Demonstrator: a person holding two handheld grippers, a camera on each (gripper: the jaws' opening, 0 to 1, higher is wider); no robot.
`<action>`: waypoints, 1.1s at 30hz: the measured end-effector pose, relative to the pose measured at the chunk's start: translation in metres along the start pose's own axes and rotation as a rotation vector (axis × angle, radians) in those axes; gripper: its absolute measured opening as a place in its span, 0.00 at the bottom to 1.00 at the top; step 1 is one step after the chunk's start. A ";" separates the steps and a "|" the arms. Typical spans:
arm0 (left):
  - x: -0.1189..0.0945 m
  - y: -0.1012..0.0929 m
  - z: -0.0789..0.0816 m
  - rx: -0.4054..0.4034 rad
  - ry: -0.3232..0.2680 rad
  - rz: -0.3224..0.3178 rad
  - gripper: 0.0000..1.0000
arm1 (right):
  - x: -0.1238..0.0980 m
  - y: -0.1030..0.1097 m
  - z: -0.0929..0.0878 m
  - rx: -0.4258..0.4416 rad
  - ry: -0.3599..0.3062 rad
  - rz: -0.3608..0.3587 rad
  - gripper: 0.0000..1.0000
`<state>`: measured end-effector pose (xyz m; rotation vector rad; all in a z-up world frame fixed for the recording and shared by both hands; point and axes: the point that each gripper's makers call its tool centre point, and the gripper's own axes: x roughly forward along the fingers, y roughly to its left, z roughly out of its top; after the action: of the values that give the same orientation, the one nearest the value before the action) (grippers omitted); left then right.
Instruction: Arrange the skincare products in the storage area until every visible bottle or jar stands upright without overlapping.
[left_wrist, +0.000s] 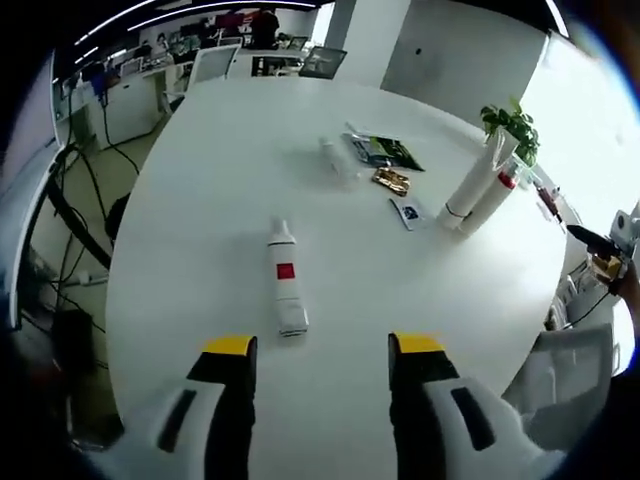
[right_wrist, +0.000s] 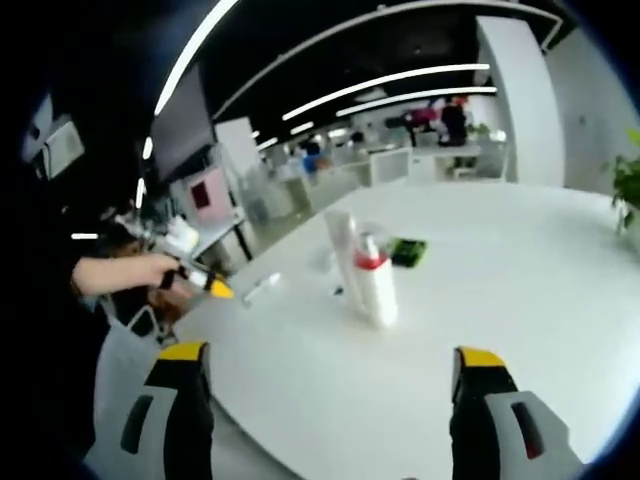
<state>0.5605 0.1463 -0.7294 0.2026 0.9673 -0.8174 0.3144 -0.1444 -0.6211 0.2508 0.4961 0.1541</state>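
Lining up on the lying tube (left_wrist: 286, 283) to stand it | left gripper (left_wrist: 325, 350) jaws apart, empty, tube just ahead on white table (left_wrist: 220, 180) | right gripper (right_wrist: 330, 362) jaws apart, facing two upright bottles (right_wrist: 365, 268), which left gripper view shows leaning, perhaps fisheye.

The left gripper (left_wrist: 322, 350) hangs above the white surface (left_wrist: 200, 180) with its yellow-tipped jaws spread wide and nothing between them. Just ahead a white tube with a red label (left_wrist: 286, 281) lies flat. Farther off two tall white bottles (left_wrist: 478, 186) stand touching, the nearer one red-capped, near a dark packet (left_wrist: 382, 151), a gold sachet (left_wrist: 391, 180) and a small card (left_wrist: 407, 212).
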 end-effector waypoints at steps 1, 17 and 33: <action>0.003 0.001 0.001 0.004 0.002 0.005 0.48 | 0.000 -0.001 0.000 0.005 -0.006 -0.003 0.97; 0.041 0.019 0.027 0.029 -0.004 0.066 0.46 | 0.005 -0.014 0.003 0.062 -0.030 -0.015 0.97; 0.057 0.024 0.026 0.148 0.028 0.134 0.36 | 0.009 -0.021 0.000 0.079 -0.016 -0.017 0.96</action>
<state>0.6118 0.1197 -0.7645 0.4034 0.9099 -0.7646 0.3240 -0.1627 -0.6309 0.3250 0.4884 0.1162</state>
